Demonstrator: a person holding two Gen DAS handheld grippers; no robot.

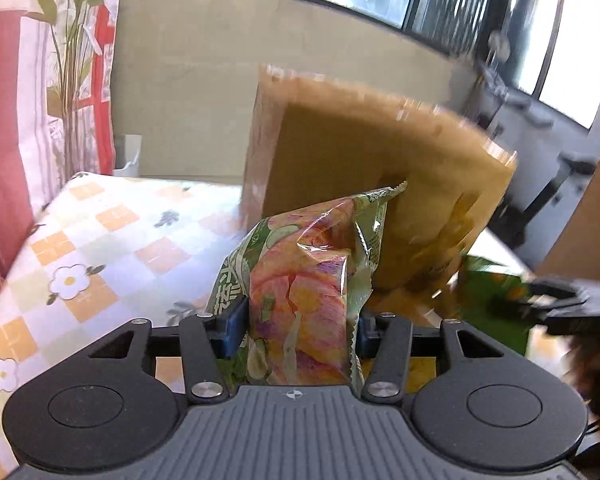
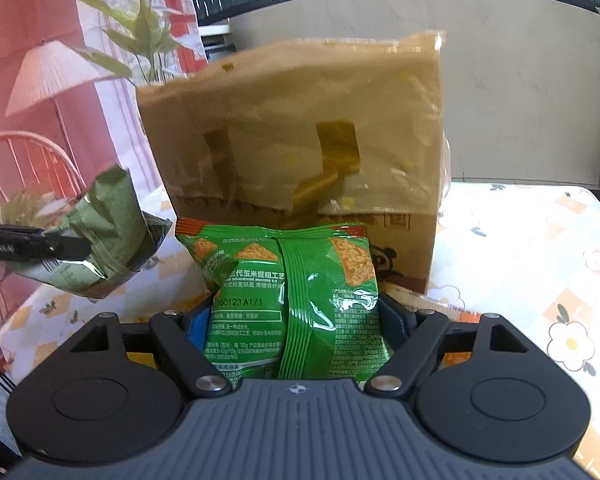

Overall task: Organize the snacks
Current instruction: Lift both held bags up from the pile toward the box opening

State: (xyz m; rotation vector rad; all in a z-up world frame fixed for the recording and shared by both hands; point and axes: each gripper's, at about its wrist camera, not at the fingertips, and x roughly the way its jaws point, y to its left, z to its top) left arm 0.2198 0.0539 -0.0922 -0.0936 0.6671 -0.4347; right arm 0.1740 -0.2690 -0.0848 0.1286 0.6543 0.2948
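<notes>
My left gripper [image 1: 298, 330] is shut on a pale green snack bag with pink and orange printing [image 1: 304, 280], held up in front of a brown cardboard box [image 1: 380, 168]. My right gripper [image 2: 296, 320] is shut on a bright green chip bag [image 2: 296, 280], held just in front of the same cardboard box [image 2: 300, 120], whose tall flap stands upright. The left gripper and its bag [image 2: 100, 240] show at the left of the right wrist view. The right gripper [image 1: 560, 300] and its green bag [image 1: 496, 304] show blurred at the right of the left wrist view.
The box stands on a table with a checked flower-print cloth [image 1: 112, 240], also seen in the right wrist view [image 2: 520, 260]. A potted plant [image 2: 140, 32], a red curtain [image 1: 4, 140] and a lamp [image 2: 48, 76] are to the left. Windows run behind.
</notes>
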